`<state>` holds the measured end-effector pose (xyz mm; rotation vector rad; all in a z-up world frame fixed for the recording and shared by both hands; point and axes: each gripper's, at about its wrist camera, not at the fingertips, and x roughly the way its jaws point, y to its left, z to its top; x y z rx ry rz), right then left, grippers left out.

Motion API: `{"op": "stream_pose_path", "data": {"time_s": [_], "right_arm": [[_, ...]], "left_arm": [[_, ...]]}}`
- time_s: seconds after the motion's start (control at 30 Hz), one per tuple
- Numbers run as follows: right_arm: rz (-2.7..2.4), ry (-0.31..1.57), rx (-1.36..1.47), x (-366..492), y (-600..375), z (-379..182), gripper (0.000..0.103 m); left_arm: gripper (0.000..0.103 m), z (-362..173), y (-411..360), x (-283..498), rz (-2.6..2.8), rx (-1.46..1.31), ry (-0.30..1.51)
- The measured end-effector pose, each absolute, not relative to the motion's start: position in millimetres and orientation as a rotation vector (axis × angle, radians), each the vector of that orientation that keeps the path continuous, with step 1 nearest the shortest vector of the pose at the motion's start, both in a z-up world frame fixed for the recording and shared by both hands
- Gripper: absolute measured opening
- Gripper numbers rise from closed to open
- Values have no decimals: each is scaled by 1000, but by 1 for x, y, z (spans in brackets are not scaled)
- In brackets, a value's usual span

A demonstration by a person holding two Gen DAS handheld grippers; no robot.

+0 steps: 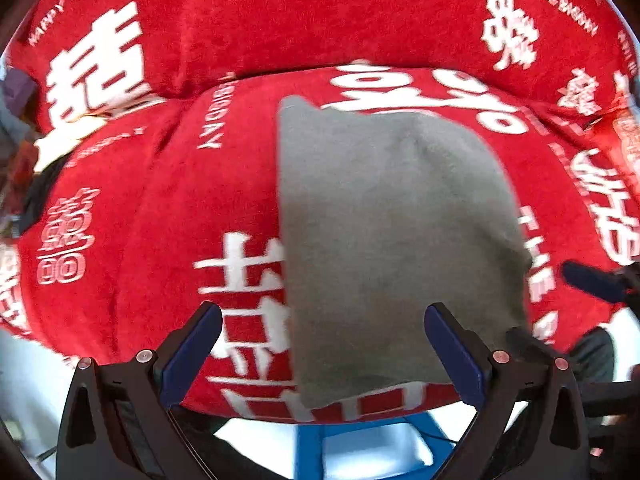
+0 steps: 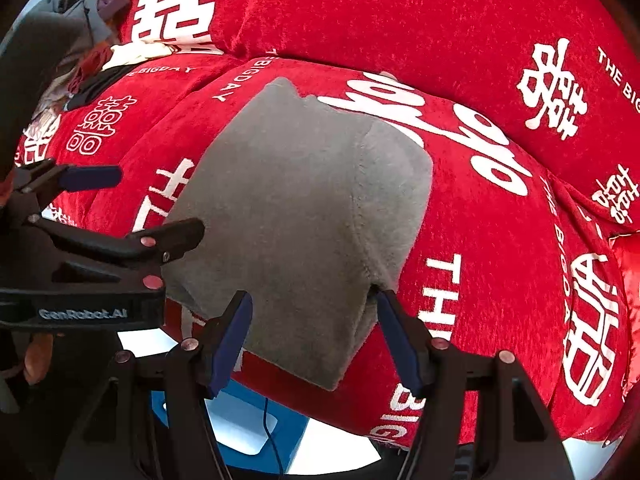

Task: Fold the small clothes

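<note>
Grey garment [image 2: 304, 208] lies flat, already folded over, on the red sofa cover [image 2: 500, 248]. Your left gripper [image 1: 322, 334] and right gripper [image 2: 314, 320] both gape wide, empty. It's soft, light, limp fleece; pinch a near corner edge.

A sofa seat cushion [image 2: 500, 248], covered in red plush printed with white Chinese characters and the words "THE BIG DAY", carries everything. A folded grey garment [image 2: 304, 216] lies flat on it, reaching to its front edge. A back cushion [image 2: 400, 12] in the same red cover rises behind. At the far left lies a heap of other clothes [image 2: 92, 4].
</note>
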<state>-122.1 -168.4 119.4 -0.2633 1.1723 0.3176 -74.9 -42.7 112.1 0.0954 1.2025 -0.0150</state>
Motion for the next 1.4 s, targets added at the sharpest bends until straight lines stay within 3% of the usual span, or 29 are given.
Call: {"op": "stream_pose_path", "data": {"time_s": [1.4], "right_arm": [[302,1202,-275,-118,-165,109,69]], "left_arm": [[102,101,-28,-73,-15,32,1242]]}}
